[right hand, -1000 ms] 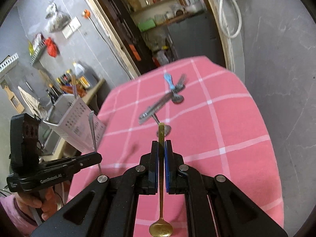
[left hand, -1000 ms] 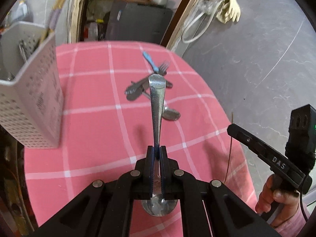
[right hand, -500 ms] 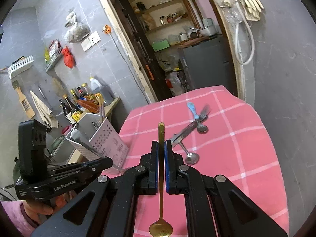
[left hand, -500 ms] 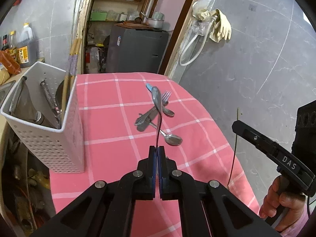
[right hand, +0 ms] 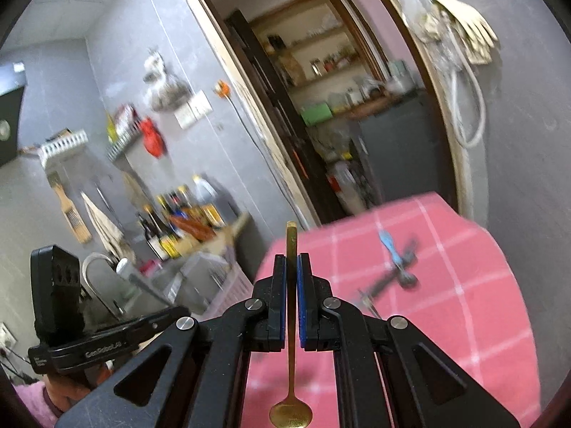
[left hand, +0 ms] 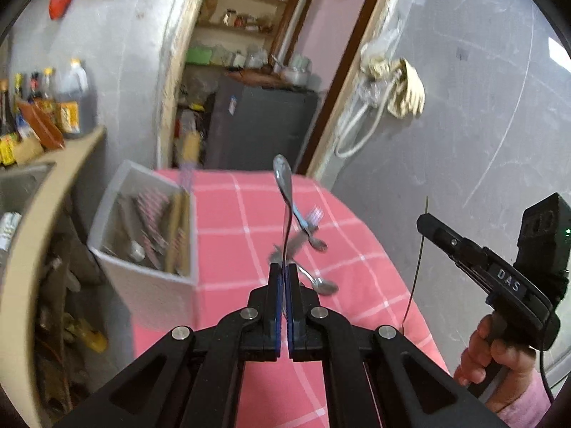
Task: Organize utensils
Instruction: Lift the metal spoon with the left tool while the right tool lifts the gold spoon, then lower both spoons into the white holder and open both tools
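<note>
The white caddy [left hand: 142, 249] sits on the pink table [left hand: 249, 221], with loose cutlery [left hand: 307, 235] lying to its right. Nearer the caddy, the left gripper [left hand: 283, 271] clamps a silver spoon [left hand: 285, 192], handle pointing up and away. The right gripper [right hand: 292, 260], farther from the caddy, pinches a gold spoon [right hand: 291, 406], its bowl hanging back toward the camera.

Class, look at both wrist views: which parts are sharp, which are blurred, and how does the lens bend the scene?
Left wrist view: left gripper and its silver spoon sharp; white caddy and the utensils on the table smeared. Right wrist view: right gripper and gold spoon crisp; shelves and bottles blurred. Both: fisheye curves the door frames, dark corners.
</note>
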